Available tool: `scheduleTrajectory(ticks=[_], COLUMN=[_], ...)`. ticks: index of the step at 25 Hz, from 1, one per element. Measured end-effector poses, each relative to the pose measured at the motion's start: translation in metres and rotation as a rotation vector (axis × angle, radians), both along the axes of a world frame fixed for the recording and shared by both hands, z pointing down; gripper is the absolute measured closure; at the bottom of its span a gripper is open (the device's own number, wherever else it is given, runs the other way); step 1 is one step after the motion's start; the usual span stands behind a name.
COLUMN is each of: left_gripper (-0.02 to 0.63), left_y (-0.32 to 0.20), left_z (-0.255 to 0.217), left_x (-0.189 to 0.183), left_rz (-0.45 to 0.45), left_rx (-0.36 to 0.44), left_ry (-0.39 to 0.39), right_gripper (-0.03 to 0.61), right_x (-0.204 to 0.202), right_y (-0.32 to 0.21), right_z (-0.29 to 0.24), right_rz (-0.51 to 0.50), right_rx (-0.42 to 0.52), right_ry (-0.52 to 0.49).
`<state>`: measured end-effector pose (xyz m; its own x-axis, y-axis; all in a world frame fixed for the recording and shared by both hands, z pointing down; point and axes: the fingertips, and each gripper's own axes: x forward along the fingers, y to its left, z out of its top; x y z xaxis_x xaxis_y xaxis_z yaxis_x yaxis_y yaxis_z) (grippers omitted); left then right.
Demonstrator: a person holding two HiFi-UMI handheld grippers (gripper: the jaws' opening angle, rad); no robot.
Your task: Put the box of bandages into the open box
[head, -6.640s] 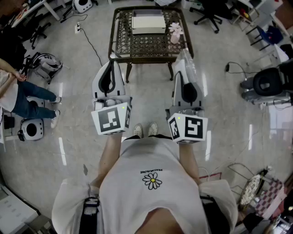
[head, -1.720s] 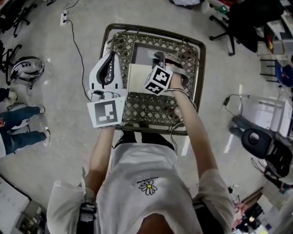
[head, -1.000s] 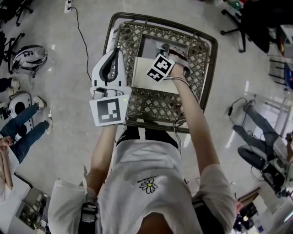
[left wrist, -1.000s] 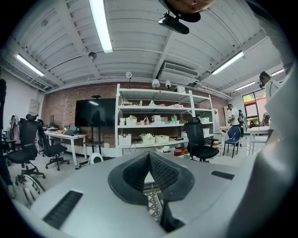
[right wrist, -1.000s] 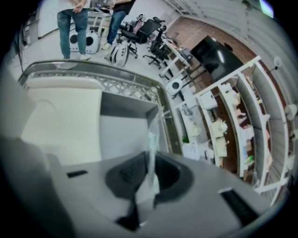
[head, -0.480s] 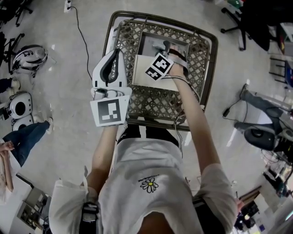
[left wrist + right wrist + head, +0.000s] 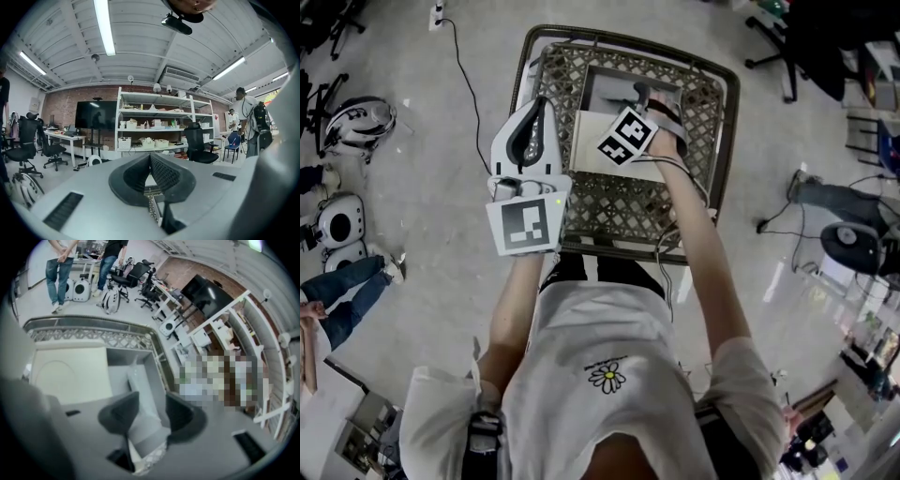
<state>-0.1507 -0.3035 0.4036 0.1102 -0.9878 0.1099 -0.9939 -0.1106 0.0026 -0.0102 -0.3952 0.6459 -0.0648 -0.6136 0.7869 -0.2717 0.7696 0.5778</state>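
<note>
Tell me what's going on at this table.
A person with a two-jaw gripper in each hand stands at a brown lattice table. The right gripper is down over the open grey box. Its jaws are opening around the small pale box of bandages, which lies inside along the box's wall. The left gripper is held beside the table, jaws together and empty.

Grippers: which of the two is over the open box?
The right gripper, fingers opening around the box of bandages in the open box; the left gripper, shut, points off at the shelves.
</note>
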Motion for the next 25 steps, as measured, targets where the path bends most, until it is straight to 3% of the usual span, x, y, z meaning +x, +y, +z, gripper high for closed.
scheduleTrajectory(ticks=[21, 25], left_gripper=[0.592, 0.592], left_y=[0.014, 0.016], left_z=[-0.027, -0.033], left_x=[0.009, 0.011], left_rz=[0.026, 0.028], left_rx=[0.056, 0.069], left_ry=[0.020, 0.019], right_gripper=[0.385, 0.385], right_x=[-0.002, -0.005], right_y=[0.002, 0.005], right_z=[-0.047, -0.059], right_rz=[0.006, 0.029], right_rx=[0.087, 0.086], right_ry=[-0.023, -0.069])
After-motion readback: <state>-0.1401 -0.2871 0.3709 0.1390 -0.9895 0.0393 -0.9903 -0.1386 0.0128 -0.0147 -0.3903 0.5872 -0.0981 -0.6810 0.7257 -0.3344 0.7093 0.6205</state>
